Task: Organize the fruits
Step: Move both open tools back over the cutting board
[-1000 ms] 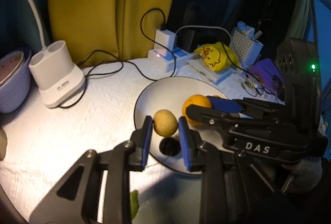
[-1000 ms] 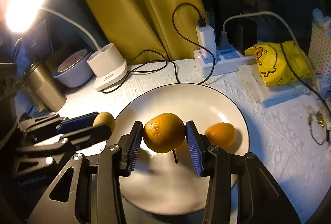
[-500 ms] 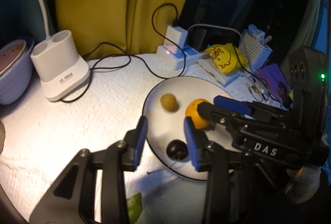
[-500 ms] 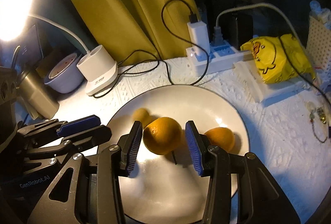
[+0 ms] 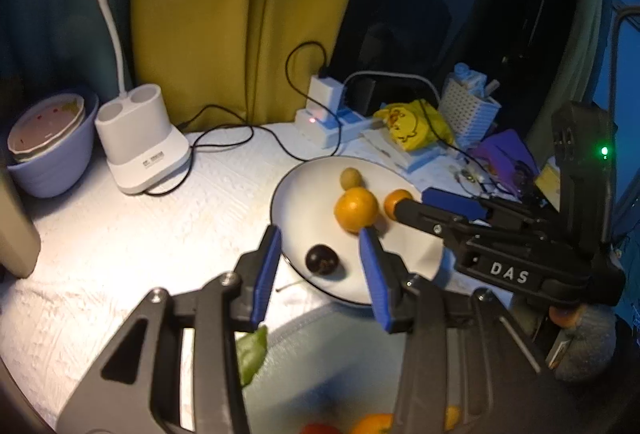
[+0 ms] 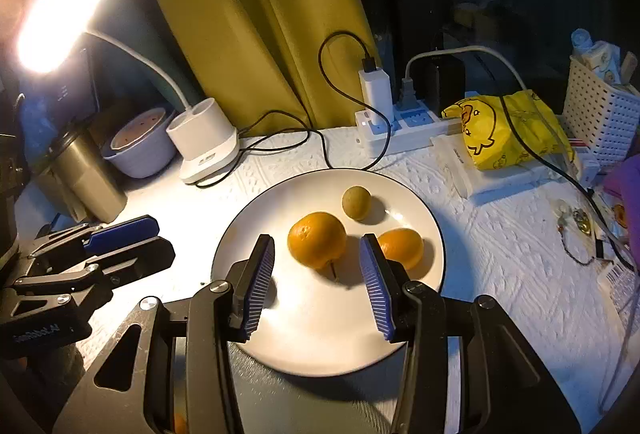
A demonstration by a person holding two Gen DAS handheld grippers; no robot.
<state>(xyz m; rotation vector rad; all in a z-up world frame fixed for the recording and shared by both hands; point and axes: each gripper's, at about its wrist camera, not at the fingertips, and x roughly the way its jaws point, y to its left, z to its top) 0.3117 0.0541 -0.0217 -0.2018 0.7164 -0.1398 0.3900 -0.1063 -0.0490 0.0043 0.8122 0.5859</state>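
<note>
The white plate [image 6: 424, 218] rests on the counter [image 6: 500, 254], which is covered with a white textured cloth. Four fruits lie on the plate. The large orange [image 6: 317, 240] sits near the plate centre. The small orange [image 6: 401, 248] lies just to its right. The small greenish-brown fruit [image 6: 356, 203] lies behind both, toward the far rim. The dark round fruit [image 5: 321, 260] lies close to the near-left rim, seen in the left wrist view.

The left gripper [image 5: 320, 274] hovers above the near-left rim with the dark round fruit visible between its blue pads [image 5: 266, 270]. Its jaws have just been opening; the pads do not touch the fruit, so the gripper is released.

The right gripper [image 6: 318, 284] hovers over the near half of the plate. Its jaws stand apart and grasp nothing; the large orange lies just beyond the fingertips.

A lamp base [image 6: 204, 143] and a power strip [image 6: 396, 131] stand behind the plate.
</note>
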